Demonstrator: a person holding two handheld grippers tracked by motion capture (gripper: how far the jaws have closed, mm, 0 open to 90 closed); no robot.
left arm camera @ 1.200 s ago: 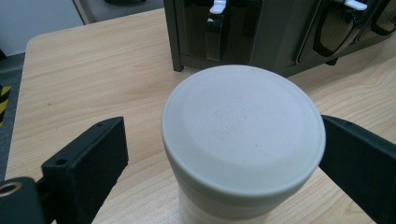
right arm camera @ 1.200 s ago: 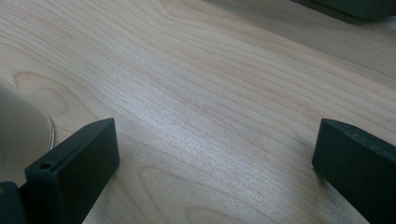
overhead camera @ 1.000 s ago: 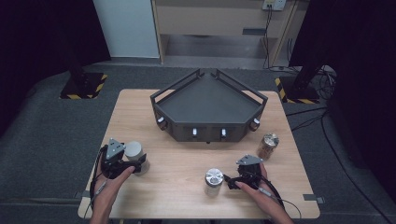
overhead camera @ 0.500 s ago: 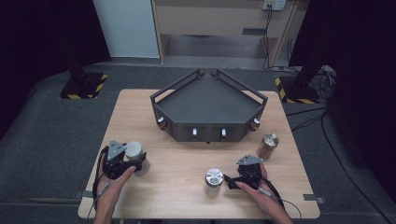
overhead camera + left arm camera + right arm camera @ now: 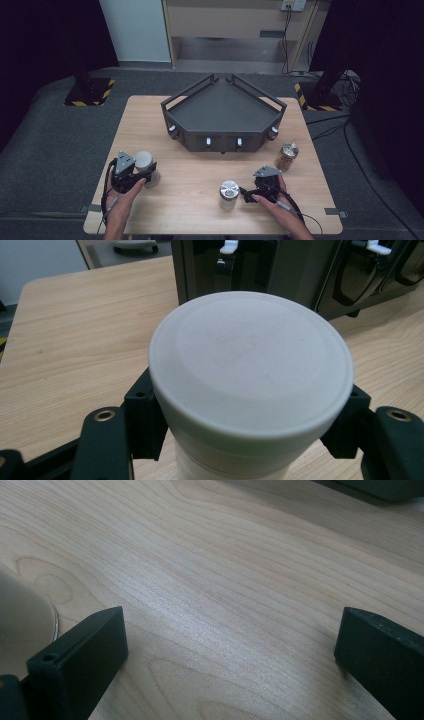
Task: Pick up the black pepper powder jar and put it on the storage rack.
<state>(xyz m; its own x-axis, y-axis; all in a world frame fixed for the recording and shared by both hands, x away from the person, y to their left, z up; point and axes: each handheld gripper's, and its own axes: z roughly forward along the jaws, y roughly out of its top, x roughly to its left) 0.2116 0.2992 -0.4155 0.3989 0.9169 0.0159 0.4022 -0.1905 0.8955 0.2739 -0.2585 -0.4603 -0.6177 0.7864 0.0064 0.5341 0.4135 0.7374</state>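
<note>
A white round container with a white lid [image 5: 144,161] [image 5: 250,365] stands upright near the table's front left. My left gripper [image 5: 145,173] [image 5: 247,426] has just been closing with it between the jaws, and both black pads now press on its sides below the lid. My right gripper [image 5: 243,193] [image 5: 230,650] rests low at the front right. It is open, with bare wood between its jaws. A silver-topped can [image 5: 229,190] [image 5: 20,625] stands just to the left of the jaws, apart from them.
A black angular tray [image 5: 220,112] with white latches on its front wall sits in the middle of the wooden table [image 5: 190,175], and its front panels [image 5: 300,270] rise just behind the white container. A brown can [image 5: 287,154] stands at the right, near the tray's corner.
The left gripper's jaws have drawn in onto the white container. Both hands have stayed where they were, and the cans have not moved.
</note>
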